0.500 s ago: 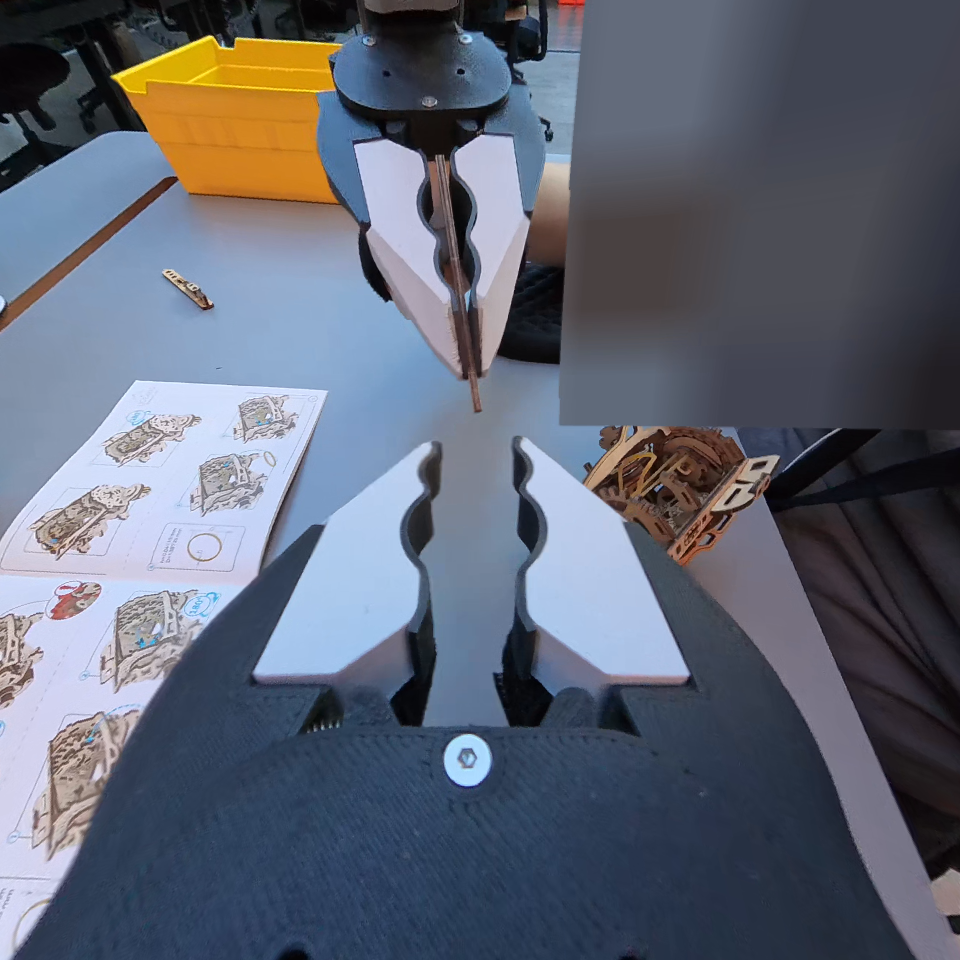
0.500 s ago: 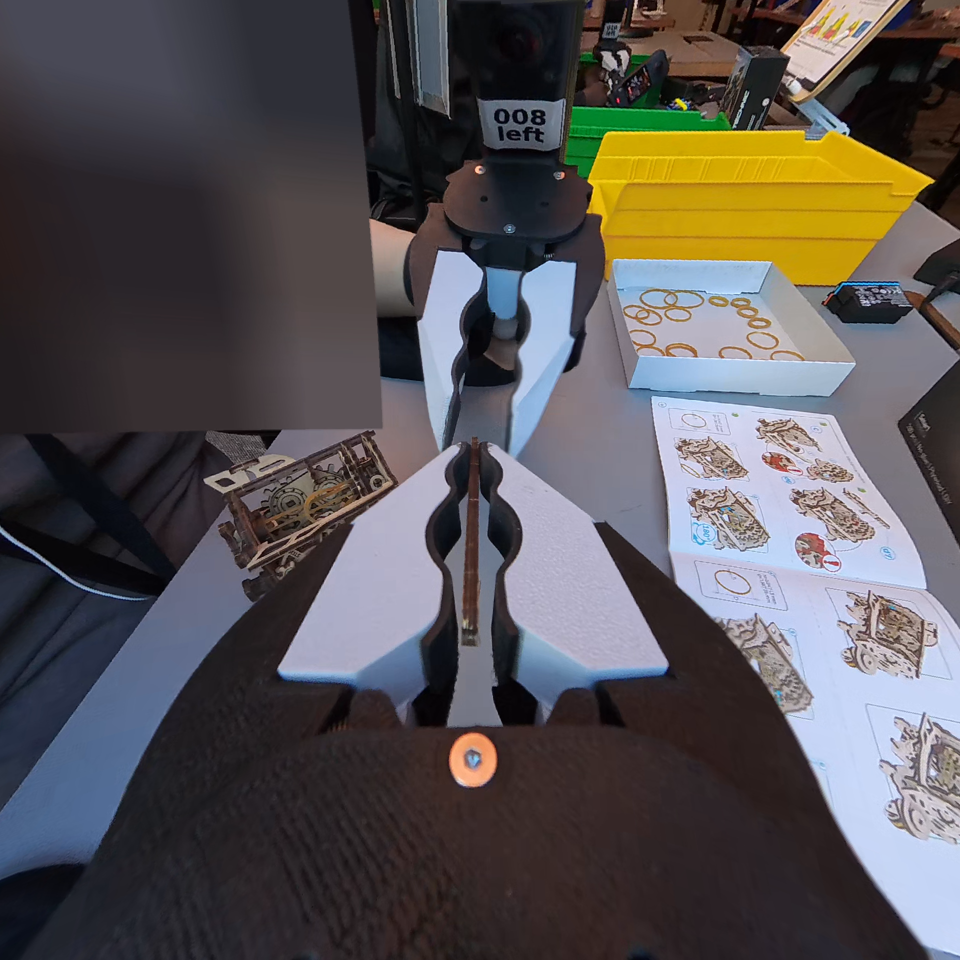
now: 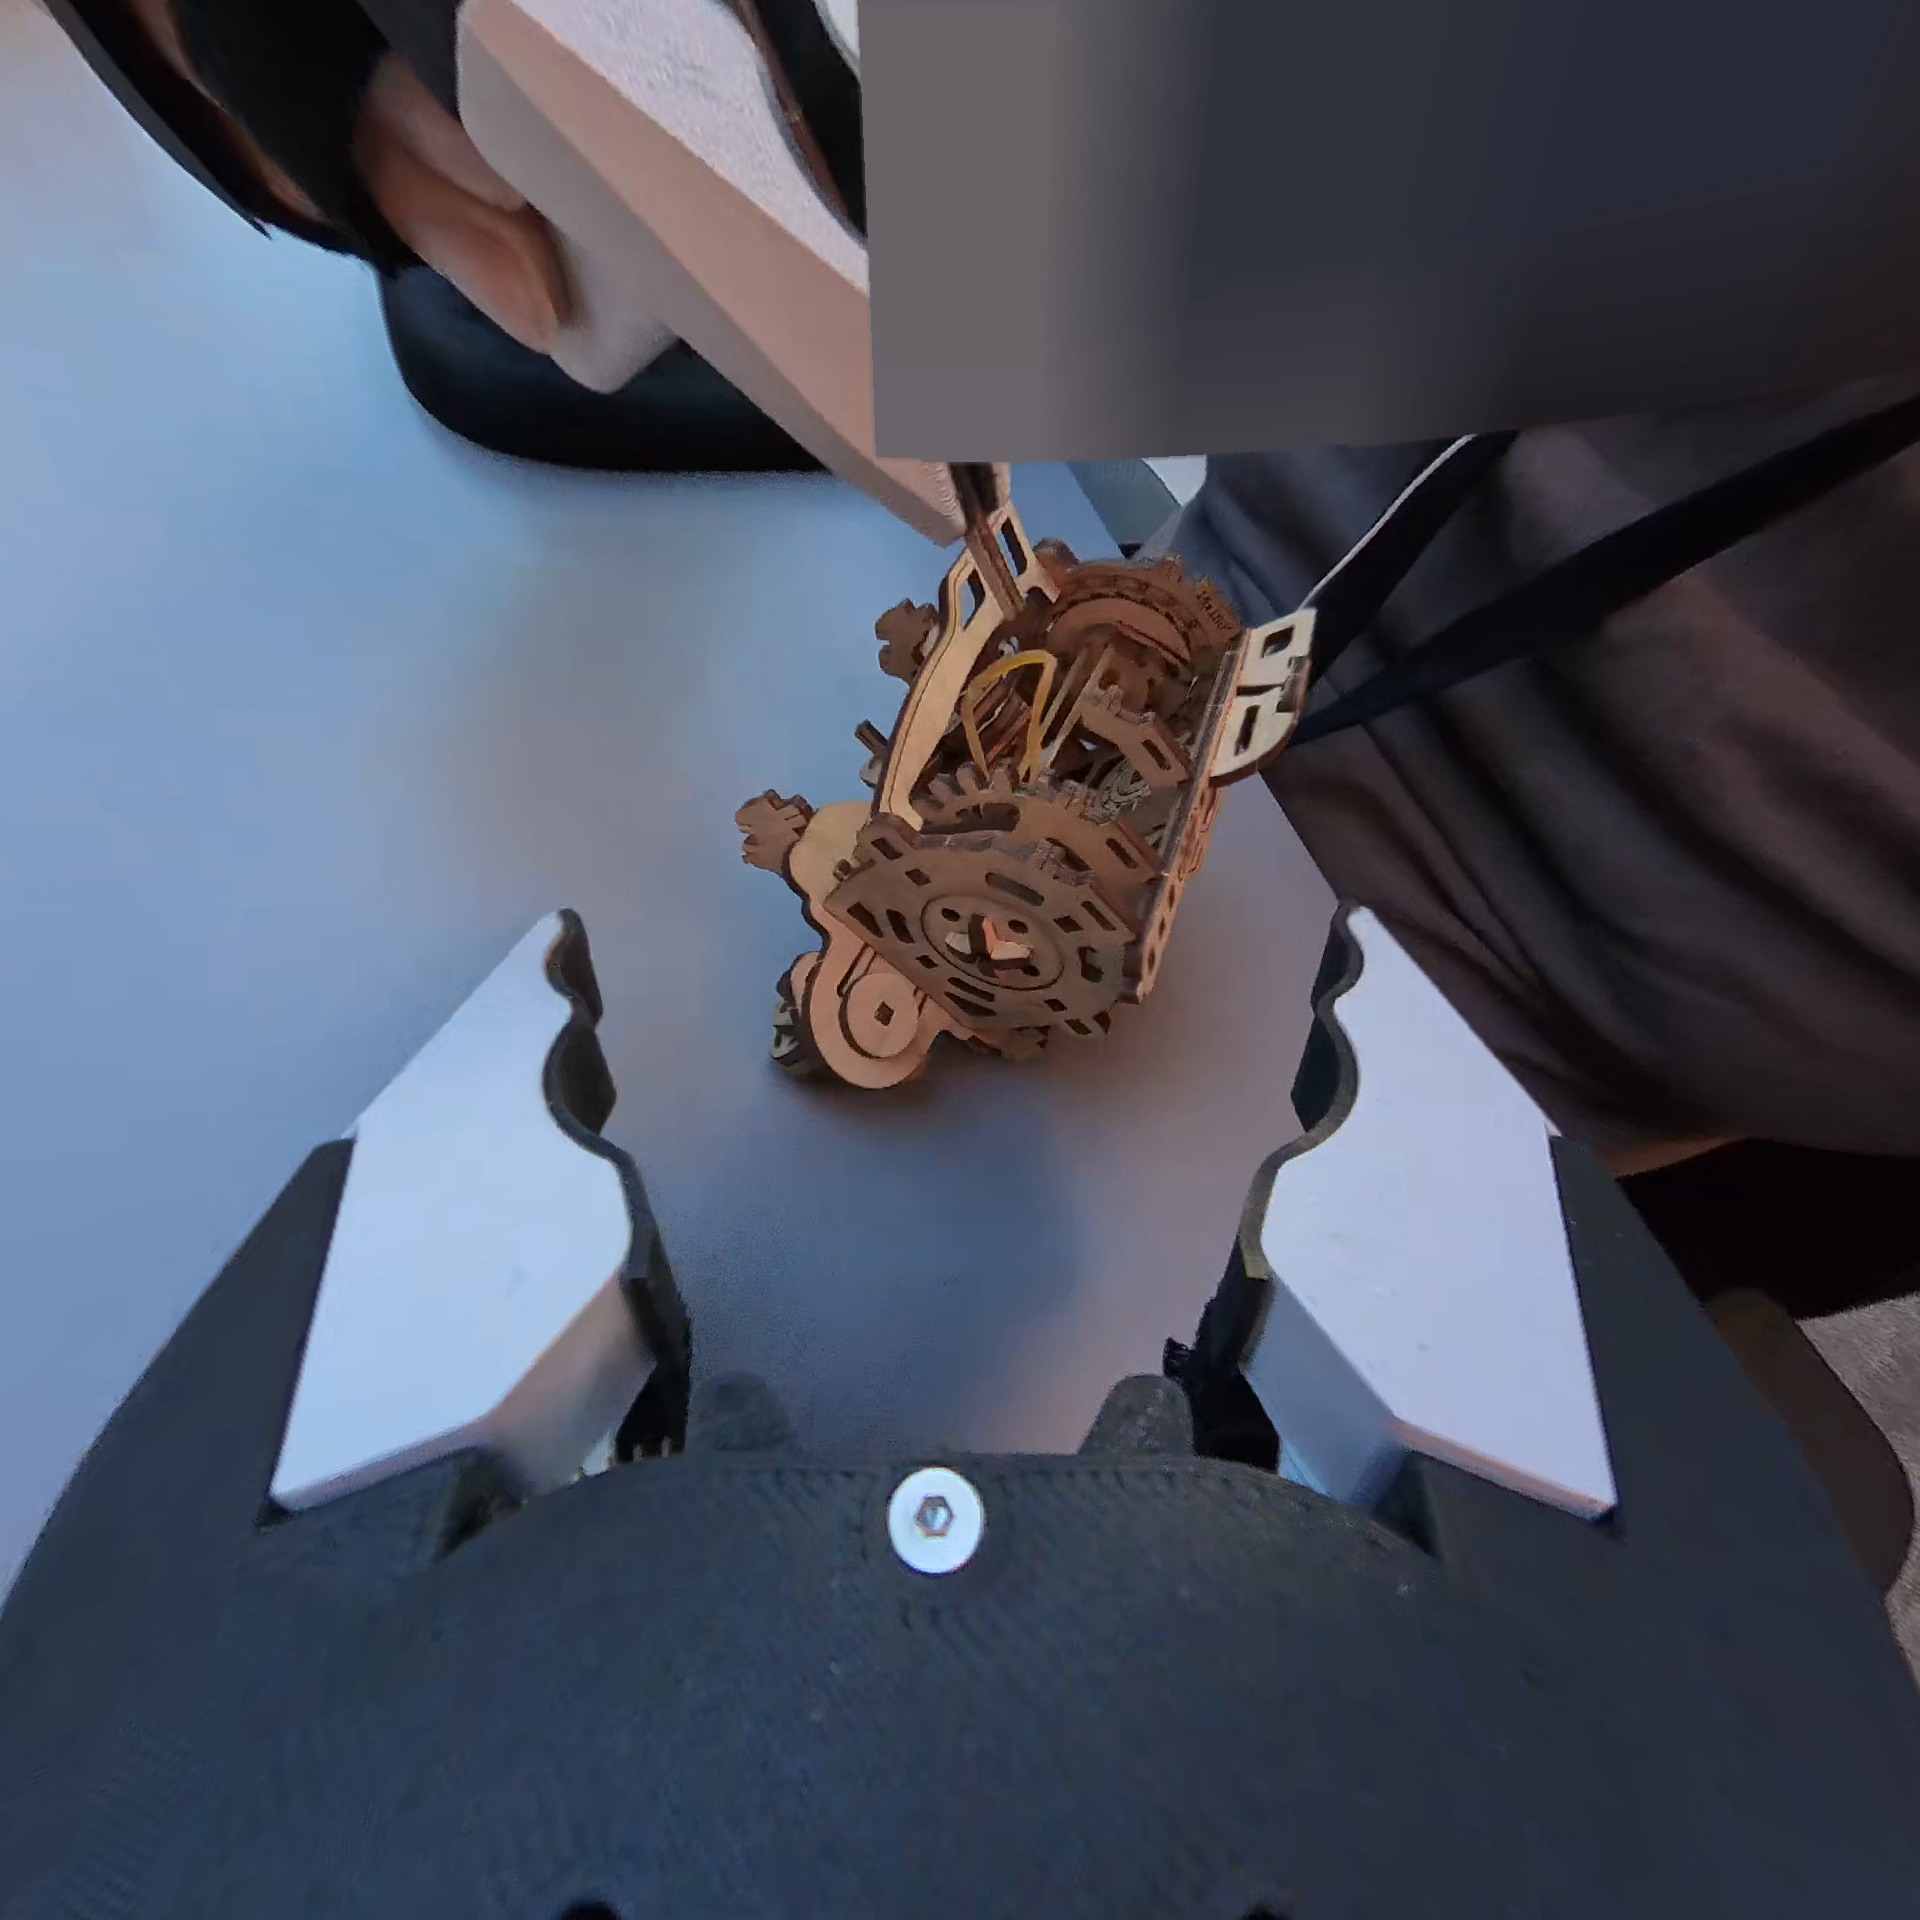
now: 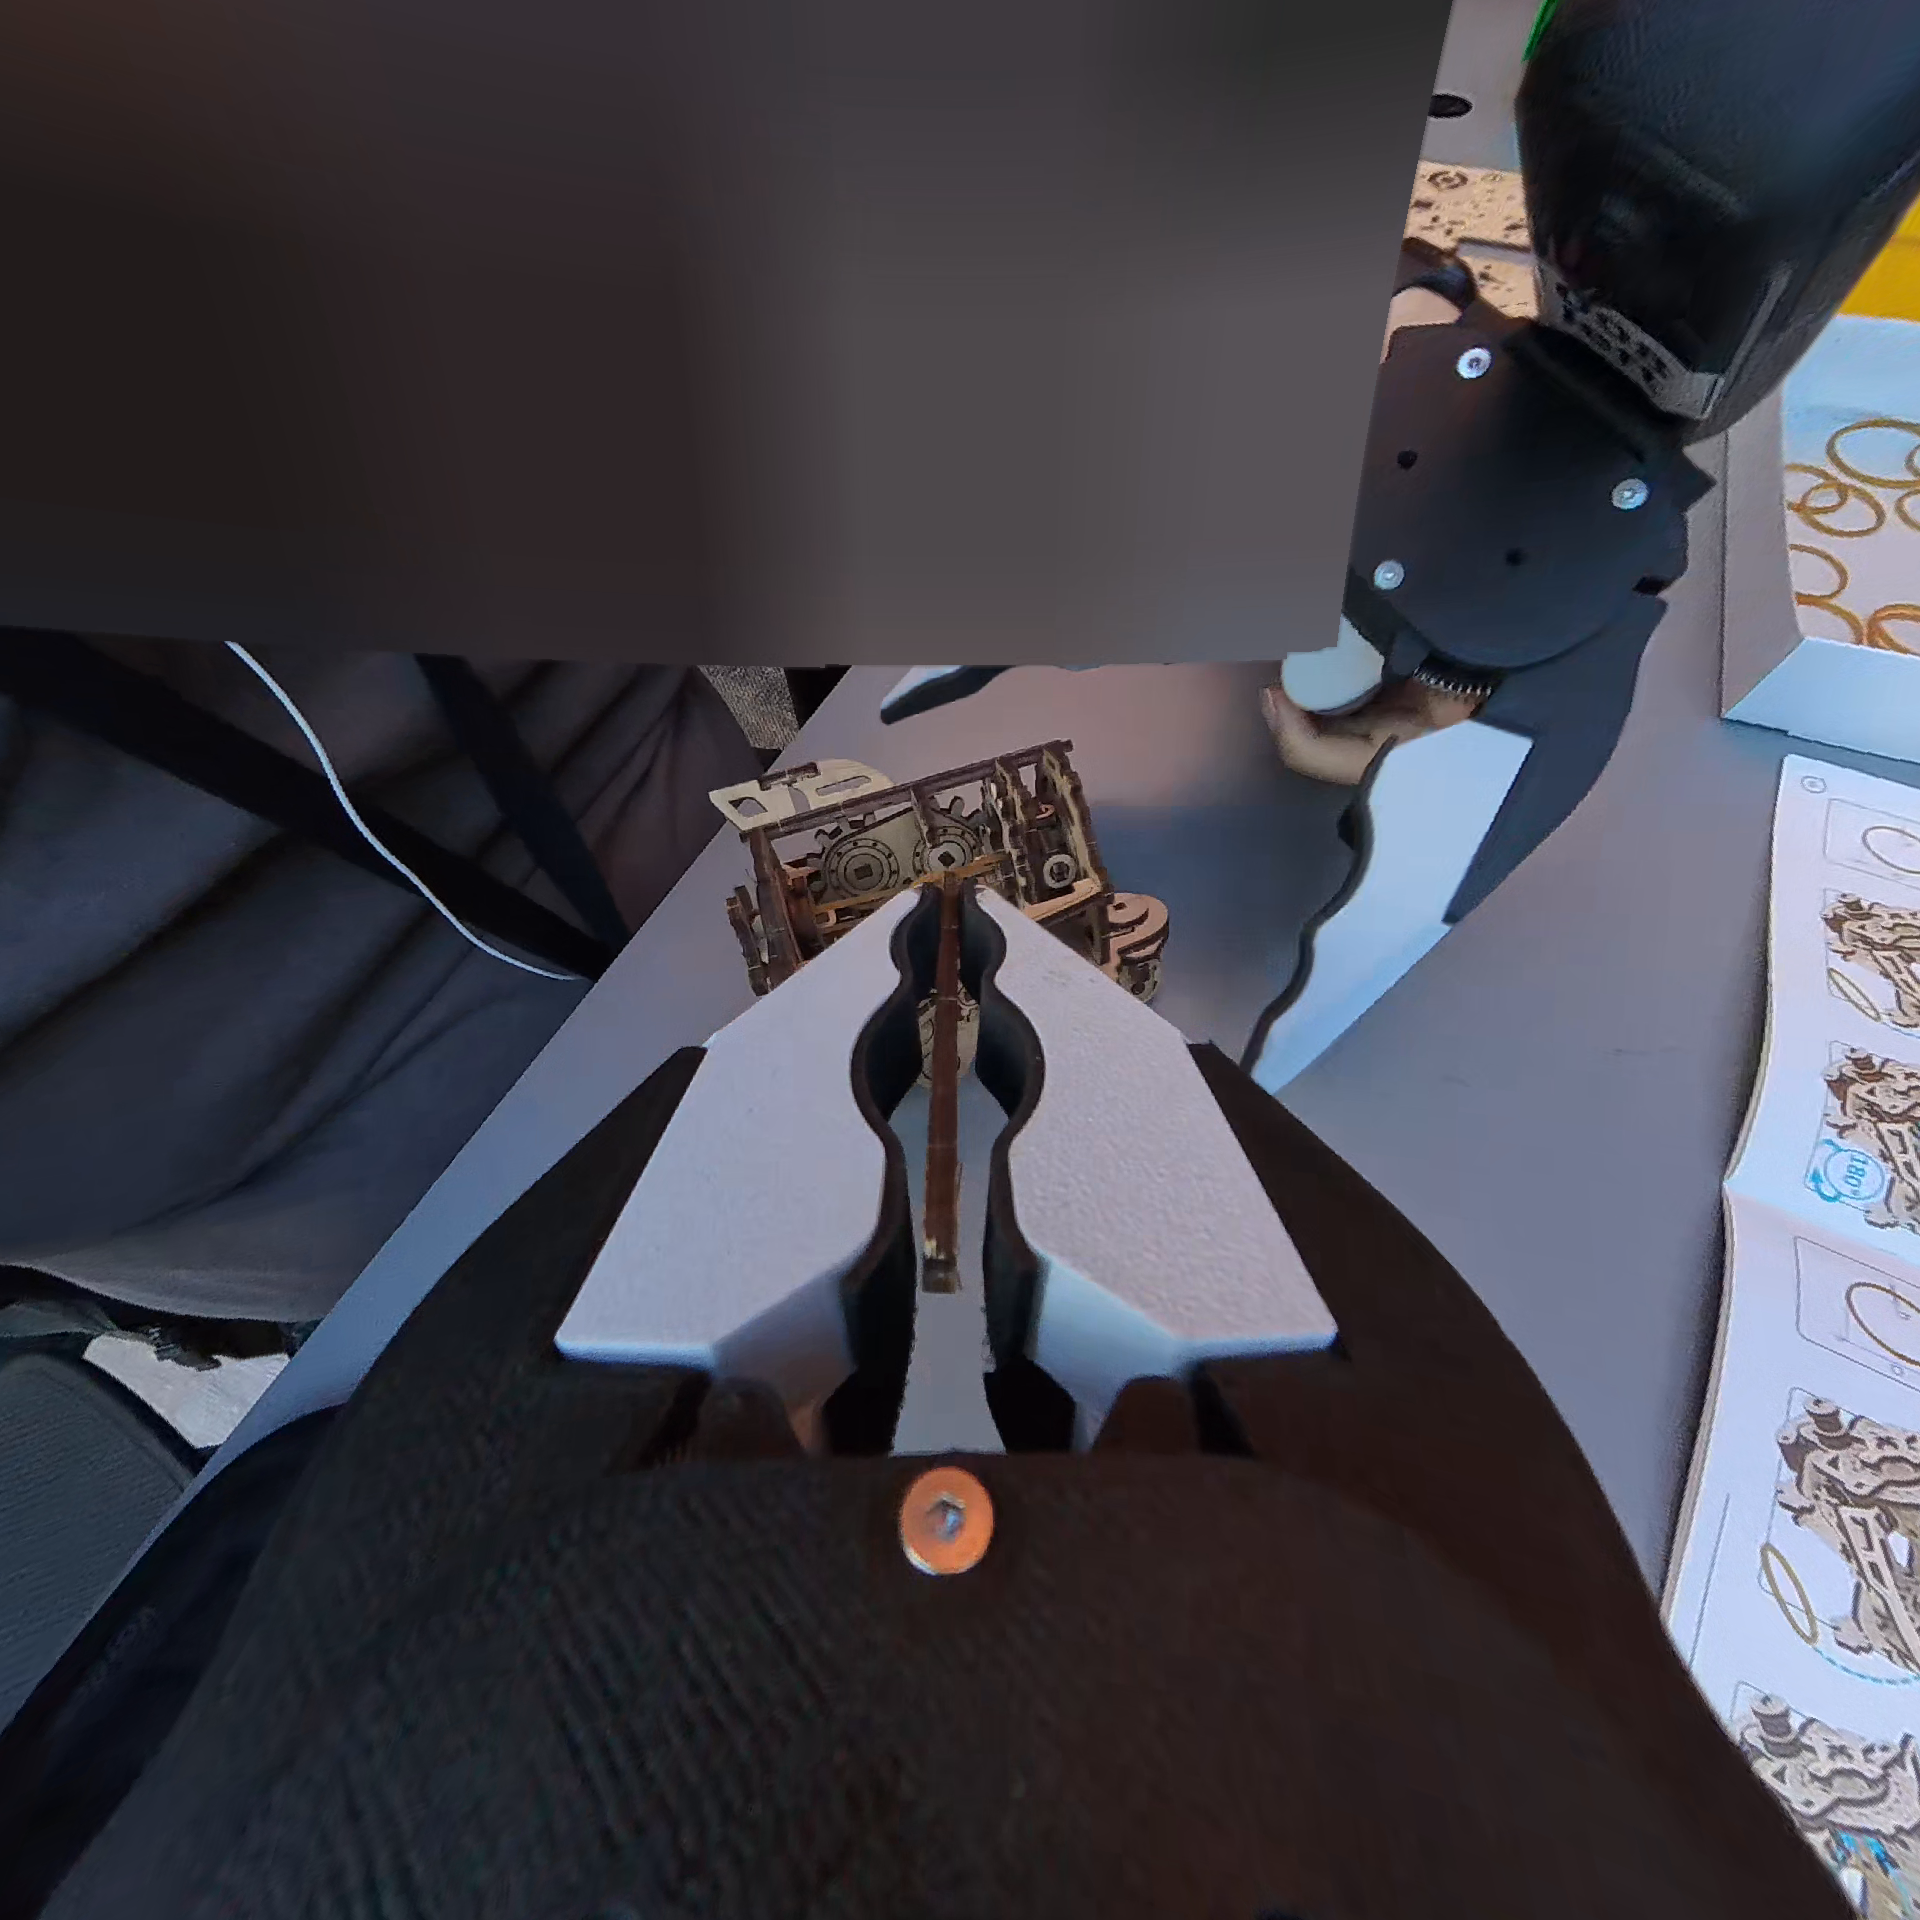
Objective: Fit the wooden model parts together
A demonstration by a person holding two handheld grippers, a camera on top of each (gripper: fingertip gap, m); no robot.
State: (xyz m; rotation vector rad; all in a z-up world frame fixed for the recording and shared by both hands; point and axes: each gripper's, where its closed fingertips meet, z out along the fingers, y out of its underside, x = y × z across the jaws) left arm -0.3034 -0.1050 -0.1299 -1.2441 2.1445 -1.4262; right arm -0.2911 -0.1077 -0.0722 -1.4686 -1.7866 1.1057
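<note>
- The right gripper [image 4: 943, 902] has its jaws nearly together, clamped on a thin flat wooden strip [image 4: 941, 1081] seen edge-on; the strip's far end touches the top of the wooden gear model [image 4: 935, 862] at 12 o'clock from the jaws.
- The left gripper [image 3: 951, 935] has its jaws wide apart and holds nothing.
- In the left wrist view, the wooden gear model [image 3: 1018, 821] stands on the grey table [image 3: 312, 727] just beyond the open fingertips, at 12 o'clock, near the table edge.
- At 3 o'clock in the right wrist view an instruction booklet [image 4: 1808, 1195] lies flat; at 2 o'clock a white tray [image 4: 1766, 686] holds rubber bands [image 4: 1860, 468].
</note>
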